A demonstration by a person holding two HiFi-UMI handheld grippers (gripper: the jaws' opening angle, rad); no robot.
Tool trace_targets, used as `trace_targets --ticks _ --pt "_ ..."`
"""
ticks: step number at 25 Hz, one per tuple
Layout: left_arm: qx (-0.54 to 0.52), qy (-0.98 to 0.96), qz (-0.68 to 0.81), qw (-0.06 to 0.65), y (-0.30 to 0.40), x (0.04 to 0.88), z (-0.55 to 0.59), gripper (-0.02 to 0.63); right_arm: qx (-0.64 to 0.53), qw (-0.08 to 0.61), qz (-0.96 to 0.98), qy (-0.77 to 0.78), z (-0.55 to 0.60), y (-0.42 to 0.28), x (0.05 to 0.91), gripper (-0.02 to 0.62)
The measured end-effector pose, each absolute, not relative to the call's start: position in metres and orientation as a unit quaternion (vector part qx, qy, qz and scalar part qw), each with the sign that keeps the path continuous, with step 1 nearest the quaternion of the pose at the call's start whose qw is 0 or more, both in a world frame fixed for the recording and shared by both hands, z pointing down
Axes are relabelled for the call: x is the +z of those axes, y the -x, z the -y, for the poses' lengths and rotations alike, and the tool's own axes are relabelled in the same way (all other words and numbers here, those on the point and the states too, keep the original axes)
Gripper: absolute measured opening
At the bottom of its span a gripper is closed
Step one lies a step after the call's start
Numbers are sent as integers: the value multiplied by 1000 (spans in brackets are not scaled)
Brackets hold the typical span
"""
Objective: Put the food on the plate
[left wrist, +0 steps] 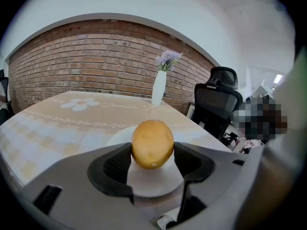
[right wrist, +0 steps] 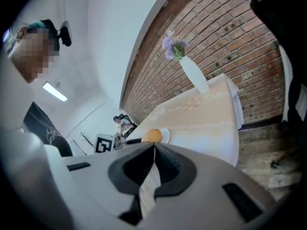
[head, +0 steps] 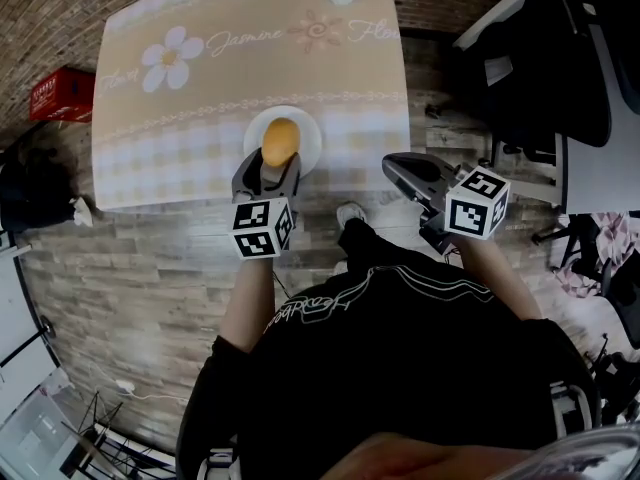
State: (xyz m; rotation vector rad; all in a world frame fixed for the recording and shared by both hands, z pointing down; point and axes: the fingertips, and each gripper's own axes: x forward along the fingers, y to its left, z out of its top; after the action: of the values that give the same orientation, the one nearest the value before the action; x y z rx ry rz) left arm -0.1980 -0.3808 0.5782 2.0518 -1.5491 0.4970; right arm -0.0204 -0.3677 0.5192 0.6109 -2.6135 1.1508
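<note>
The table (head: 180, 158) is covered by a peach cloth (head: 150, 108) with pale checks, looping script and a printed white daisy (head: 171, 58). A round white plate (head: 312, 128) lies directly on the cloth, near the table's front edge and about midway along it. At the far edge, well apart from the plate, a slim white vase (left wrist: 159, 87) stands upright and holds pale purple flowers (left wrist: 167, 59).

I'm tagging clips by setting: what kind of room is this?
Probably an office or lab corner staged for dining: brick wall, office chair, and a clothed table with a vase and plate.
</note>
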Motion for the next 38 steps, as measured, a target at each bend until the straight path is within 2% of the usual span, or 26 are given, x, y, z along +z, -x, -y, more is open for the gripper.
trace_targets --ticks 7,15,27,29,33,38 --pt "199 -758 563 260 194 584 380 277 389 116 890 -207 363 22 522 -3" --pt "172 -751 574 277 201 570 367 302 371 107 900 -203 353 27 505 -3" --pt "92 -785 548 275 195 476 296 296 303 59 936 -171 305 48 440 -3" --pt "79 -796 535 271 187 455 280 266 291 51 940 -168 294 50 425 -3" --pt "40 -819 502 274 168 417 250 144 280 26 946 -161 273 52 396 -3" --pt "0 -845 467 261 144 378 218 51 261 19 954 -148 245 56 378 -3"
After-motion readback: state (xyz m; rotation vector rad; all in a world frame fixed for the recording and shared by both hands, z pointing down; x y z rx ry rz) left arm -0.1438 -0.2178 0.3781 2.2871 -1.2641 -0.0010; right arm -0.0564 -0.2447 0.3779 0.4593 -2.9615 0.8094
